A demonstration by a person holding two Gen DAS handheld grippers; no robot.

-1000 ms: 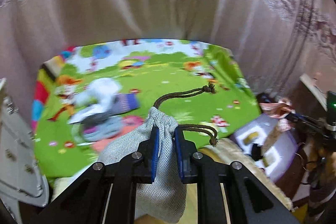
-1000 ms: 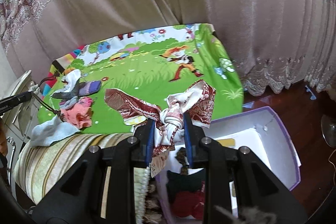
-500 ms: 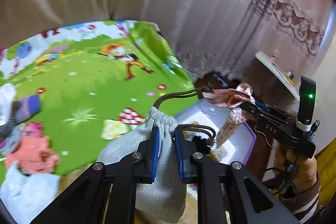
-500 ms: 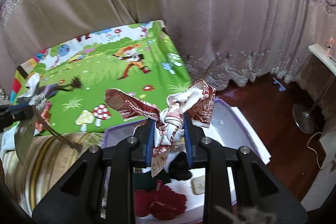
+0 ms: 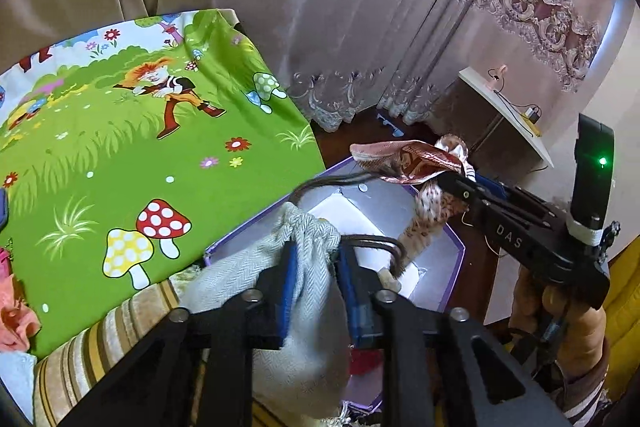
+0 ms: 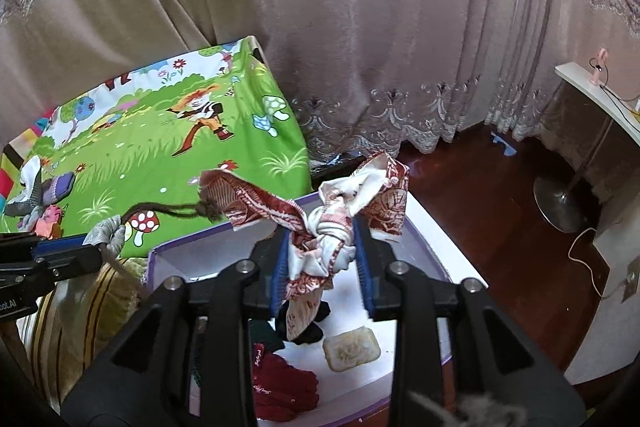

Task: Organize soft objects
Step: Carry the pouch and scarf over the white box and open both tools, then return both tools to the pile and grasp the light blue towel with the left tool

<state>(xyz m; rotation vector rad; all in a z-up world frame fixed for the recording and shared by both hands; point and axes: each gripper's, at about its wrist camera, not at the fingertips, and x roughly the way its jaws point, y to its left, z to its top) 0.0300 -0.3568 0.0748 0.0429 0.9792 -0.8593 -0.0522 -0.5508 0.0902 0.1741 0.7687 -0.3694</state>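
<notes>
Left gripper (image 5: 314, 269): jaws just opening, slightly apart — grey drawstring pouch (image 5: 296, 291) between them, pads appear clear of the cloth. Pouch hangs over the purple-rimmed box (image 5: 454, 267), near its 9 o'clock edge.

Right gripper (image 6: 322, 255): jaws also just opening — knotted red-and-white scarf (image 6: 332, 227) between them, gap visible on both sides. Scarf sits above the box's centre; red cloth (image 6: 280, 387) lies inside at 6 o'clock.
</notes>
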